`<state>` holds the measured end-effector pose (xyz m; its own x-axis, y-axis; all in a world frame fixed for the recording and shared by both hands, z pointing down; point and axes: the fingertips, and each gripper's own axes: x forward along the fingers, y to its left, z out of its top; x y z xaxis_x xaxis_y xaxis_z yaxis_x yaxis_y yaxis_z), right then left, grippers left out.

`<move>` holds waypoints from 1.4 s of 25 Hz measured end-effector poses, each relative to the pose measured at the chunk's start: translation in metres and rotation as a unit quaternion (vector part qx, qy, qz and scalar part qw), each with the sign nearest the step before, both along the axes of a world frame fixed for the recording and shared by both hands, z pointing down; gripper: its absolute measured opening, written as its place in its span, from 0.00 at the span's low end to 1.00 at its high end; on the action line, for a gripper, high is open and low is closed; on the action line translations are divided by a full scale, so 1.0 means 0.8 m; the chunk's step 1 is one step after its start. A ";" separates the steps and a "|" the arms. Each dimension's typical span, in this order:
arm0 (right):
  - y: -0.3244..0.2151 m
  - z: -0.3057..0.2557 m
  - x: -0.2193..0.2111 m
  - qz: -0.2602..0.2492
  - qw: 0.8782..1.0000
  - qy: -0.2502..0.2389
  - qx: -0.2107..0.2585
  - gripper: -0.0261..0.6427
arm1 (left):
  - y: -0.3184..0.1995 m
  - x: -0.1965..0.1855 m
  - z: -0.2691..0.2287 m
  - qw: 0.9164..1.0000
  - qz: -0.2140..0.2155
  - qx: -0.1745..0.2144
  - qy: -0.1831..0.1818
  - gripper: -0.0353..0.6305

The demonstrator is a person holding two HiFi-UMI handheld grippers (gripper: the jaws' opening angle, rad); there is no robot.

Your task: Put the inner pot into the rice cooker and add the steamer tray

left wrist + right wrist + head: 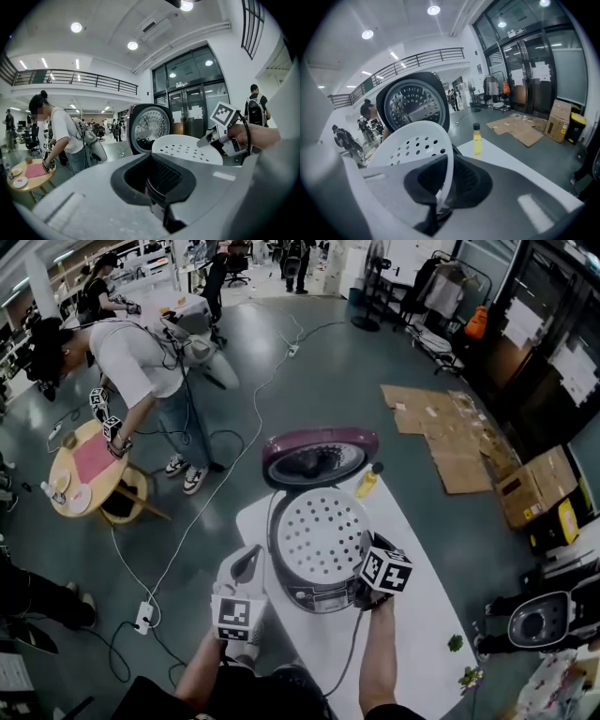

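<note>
White left gripper is hanging beside the rice cooker, and its fingers are squeezing together on nothing. You are keeping it out of the way. You are holding the steamer tray over the cooker's open top, so the pot is hiding underneath. Your right gripper is pinching the tray's rim tight to carry it. Behind, the open lid is standing up, and a yellow bottle is sitting close by.

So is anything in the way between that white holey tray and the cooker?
Nothing visible does. The steamer tray, pinched at its rim by the right gripper, hangs tilted over the open rice cooker; the lid stands up behind, and the yellow bottle is aside.
</note>
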<state>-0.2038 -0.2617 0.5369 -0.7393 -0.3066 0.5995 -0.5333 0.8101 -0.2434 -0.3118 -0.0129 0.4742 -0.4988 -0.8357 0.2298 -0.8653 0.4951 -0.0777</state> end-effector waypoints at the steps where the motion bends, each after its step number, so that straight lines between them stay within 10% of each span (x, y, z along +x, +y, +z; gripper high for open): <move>1: 0.001 0.006 -0.005 -0.004 1.000 0.006 -0.002 0.07 | 0.002 -0.003 0.003 1.000 -0.003 -0.002 0.002 0.07; 35: -0.002 0.093 -0.028 -0.037 0.991 0.130 -0.012 0.08 | -0.002 -0.031 0.055 0.999 -0.005 -0.028 0.039 0.07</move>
